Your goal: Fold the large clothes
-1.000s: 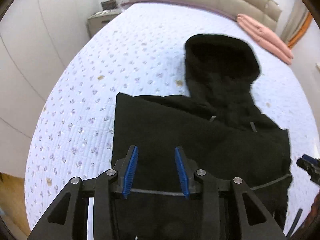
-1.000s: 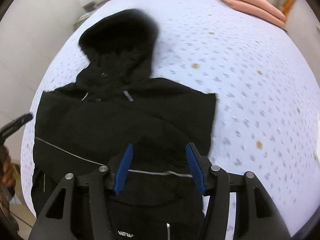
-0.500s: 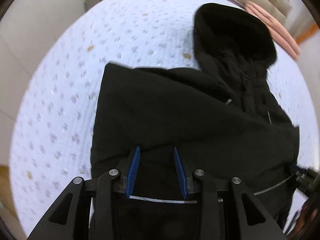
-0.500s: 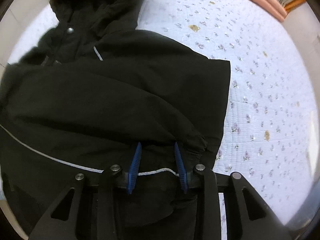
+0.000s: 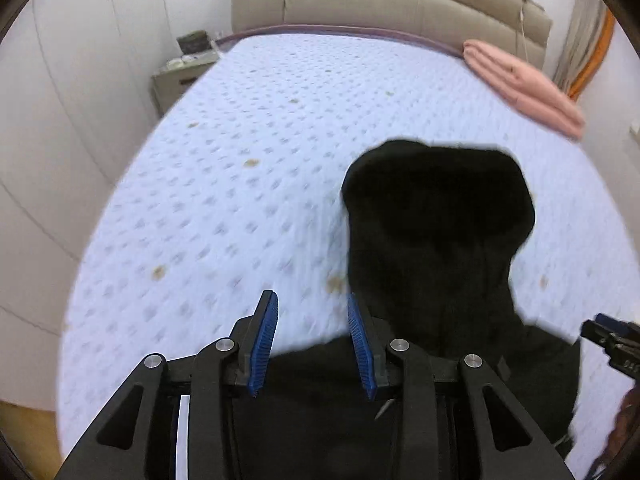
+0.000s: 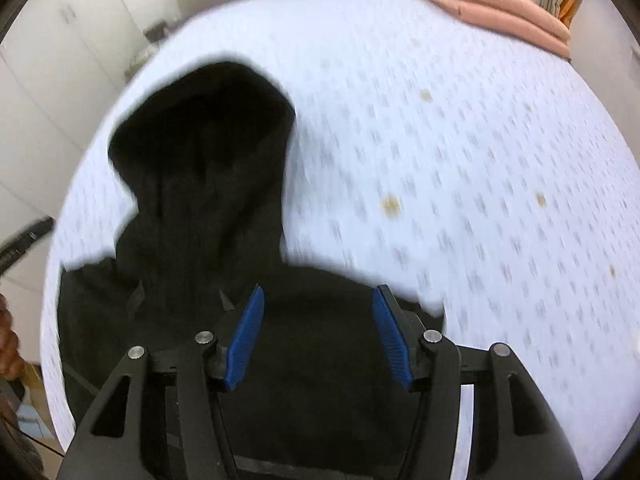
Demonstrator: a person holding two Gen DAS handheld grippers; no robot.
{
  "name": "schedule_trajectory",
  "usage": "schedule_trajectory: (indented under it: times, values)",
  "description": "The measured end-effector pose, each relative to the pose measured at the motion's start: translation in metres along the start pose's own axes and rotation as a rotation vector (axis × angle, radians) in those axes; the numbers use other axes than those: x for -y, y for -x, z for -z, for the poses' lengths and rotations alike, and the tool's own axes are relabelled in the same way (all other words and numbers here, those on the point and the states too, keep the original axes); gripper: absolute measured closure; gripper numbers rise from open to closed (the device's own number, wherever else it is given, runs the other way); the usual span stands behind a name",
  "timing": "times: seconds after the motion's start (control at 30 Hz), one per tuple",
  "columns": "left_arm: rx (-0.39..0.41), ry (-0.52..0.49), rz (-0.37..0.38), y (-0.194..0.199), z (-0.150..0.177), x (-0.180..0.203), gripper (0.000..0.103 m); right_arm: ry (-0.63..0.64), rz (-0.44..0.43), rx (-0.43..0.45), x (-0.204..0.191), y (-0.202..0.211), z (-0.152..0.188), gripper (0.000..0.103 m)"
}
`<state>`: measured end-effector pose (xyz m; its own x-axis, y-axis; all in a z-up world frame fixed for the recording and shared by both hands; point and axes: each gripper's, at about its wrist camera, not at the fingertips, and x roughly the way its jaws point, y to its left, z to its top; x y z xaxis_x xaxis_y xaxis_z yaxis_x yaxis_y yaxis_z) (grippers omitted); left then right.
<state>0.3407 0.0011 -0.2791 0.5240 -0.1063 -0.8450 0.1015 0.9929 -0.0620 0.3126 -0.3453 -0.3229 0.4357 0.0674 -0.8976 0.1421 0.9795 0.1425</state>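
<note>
A black hooded jacket [image 5: 436, 240] lies flat on the bed, hood pointing to the headboard; it also shows in the right wrist view [image 6: 208, 184]. My left gripper [image 5: 312, 316] is open and empty, raised over the jacket's left shoulder edge. My right gripper [image 6: 318, 312] is open wide and empty, above the jacket's right shoulder area. The tip of the right gripper [image 5: 608, 340] shows at the right edge of the left wrist view. The jacket's lower part is hidden under the grippers.
The bed has a pale quilted cover [image 5: 248, 152] with small spots. A folded pink blanket [image 5: 524, 84] lies at the far right by the beige headboard [image 5: 380, 4]. A nightstand [image 5: 180, 76] and white wardrobes [image 5: 60, 80] stand to the left.
Both grippers closed on the jacket's lower part half a second ago, then opened and rose. The views now tilt up toward the hood and headboard; the body looks folded shorter.
</note>
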Motion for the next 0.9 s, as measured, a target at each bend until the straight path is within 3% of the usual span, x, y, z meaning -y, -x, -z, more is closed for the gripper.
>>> schedule_trajectory:
  times: [0.1,0.27,0.43,0.6,0.63,0.67,0.7,0.73,0.83,0.9]
  values:
    - [-0.012,0.021,0.062,-0.03,-0.026,-0.002,0.065,-0.027,-0.035,0.052,-0.008,-0.007,-0.038,0.043]
    - [-0.047,-0.012,0.084,-0.074,-0.048,0.007,0.065,-0.033,-0.057,0.074,-0.008,-0.034,-0.087,0.043]
    - [-0.073,-0.036,0.114,-0.105,-0.056,0.015,0.065,-0.017,-0.032,0.056,-0.014,-0.07,-0.106,0.043]
    - [-0.059,-0.01,0.096,-0.127,-0.07,0.018,0.067,-0.033,-0.054,0.01,-0.018,-0.11,-0.114,0.043]
    - [-0.057,0.008,0.081,-0.129,-0.073,0.013,0.072,-0.031,-0.054,0.001,-0.02,-0.116,-0.115,0.062]
    - [-0.052,0.03,0.094,-0.128,-0.075,0.007,0.09,-0.029,-0.044,-0.005,-0.021,-0.12,-0.115,0.081]
    - [-0.05,0.068,0.137,-0.124,-0.076,-0.003,0.095,-0.027,-0.029,-0.003,-0.021,-0.12,-0.114,0.096]
    - [-0.027,0.113,0.173,-0.113,-0.076,-0.017,0.095,-0.034,-0.022,0.014,-0.018,-0.114,-0.112,0.097]
    - [0.012,0.19,0.318,-0.082,-0.068,-0.045,0.095,-0.065,-0.111,0.146,-0.001,-0.067,-0.101,0.098]
    - [-0.001,0.167,0.334,-0.078,-0.06,-0.049,0.095,-0.009,-0.104,0.185,-0.007,-0.051,-0.089,0.098]
